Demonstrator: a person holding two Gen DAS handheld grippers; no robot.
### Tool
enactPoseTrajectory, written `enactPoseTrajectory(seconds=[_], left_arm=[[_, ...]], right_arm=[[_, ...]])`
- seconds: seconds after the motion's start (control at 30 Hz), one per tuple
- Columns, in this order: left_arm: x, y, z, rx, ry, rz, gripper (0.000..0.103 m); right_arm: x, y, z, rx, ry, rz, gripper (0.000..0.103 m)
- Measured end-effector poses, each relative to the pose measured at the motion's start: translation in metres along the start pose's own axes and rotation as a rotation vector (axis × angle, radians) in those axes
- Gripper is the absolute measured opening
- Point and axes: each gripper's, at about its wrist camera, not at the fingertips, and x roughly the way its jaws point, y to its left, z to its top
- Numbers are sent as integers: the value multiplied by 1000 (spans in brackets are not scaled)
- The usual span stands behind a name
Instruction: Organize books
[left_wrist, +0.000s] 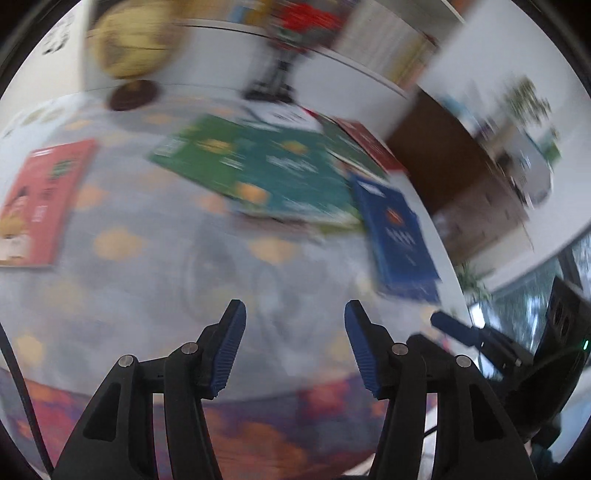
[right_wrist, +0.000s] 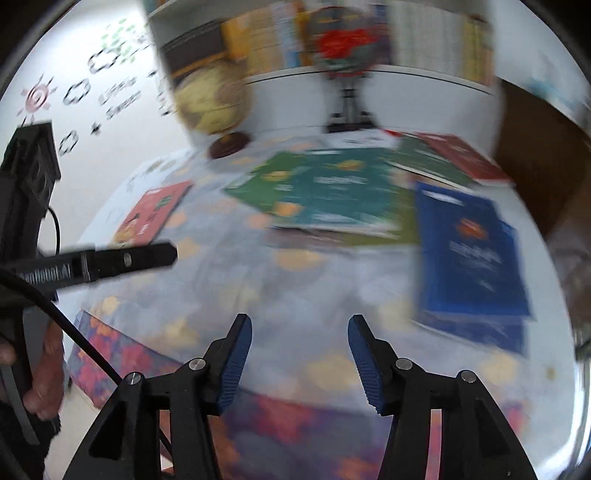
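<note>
Both views are blurry. My left claw (left_wrist: 293, 314) has its jaws apart, nothing between them, hanging over bare patterned tabletop (left_wrist: 129, 288). My right claw (right_wrist: 300, 328) is the same: jaws apart, empty, over the tabletop.

Books lie flat ahead of both claws, none touching them. The blue book (left_wrist: 400, 236) is ahead and to the right of my left claw; in the right view it sits to the upper right of the right claw, on another blue one. The green book (left_wrist: 266, 166) lies farther out, centre, overlapping others beneath it. The dark red book (right_wrist: 461, 155) is at the far right behind it. The red book (left_wrist: 40, 199) lies alone, well to the left, apart from the pile.

A globe (left_wrist: 129, 40) stands at the far edge by a shelf of upright books (right_wrist: 266, 40).

The left view shows the other claw at its right edge; the right view shows a hand (right_wrist: 44, 373) at lower left.
</note>
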Motion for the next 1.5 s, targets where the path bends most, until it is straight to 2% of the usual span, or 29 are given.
enactPoseTrajectory(seconds=[0.17,0.27,0.47,0.6,0.67,0.77,0.87,1.03,1.2,1.27,1.4,1.5], left_arm=[[41,-87,-21,112,93,-37,54],[63,-117,-19,125,136,-110,56],[120,-139,13,88,139,-91,56],[161,-139,40,33,137,-52,56],[176,-135,51,-1,130,-23,56],[191,-126,62,-41,133,11,56],[203,-120,69,-74,143,31,56],[201,-114,64,-93,144,80,56],[206,-108,52,-152,159,81,56],[205,-112,50,-150,148,99,56],[209,-117,50,-181,141,85,56],[209,-120,48,-200,129,82,56]], right_arm=[[-36,-92,-29,126,-3,-50,52],[-49,-141,-32,212,-19,-40,52],[-50,-205,-14,279,-55,-67,52],[-28,-237,5,253,-1,-97,52],[-11,-252,17,234,43,-83,52],[13,-266,36,195,88,-82,52],[29,-276,53,182,91,-63,52],[61,-285,80,165,113,-19,52],[98,-289,100,165,164,51,42],[115,-292,106,165,192,59,41],[139,-294,107,144,254,99,40],[139,-289,106,95,251,90,41]])
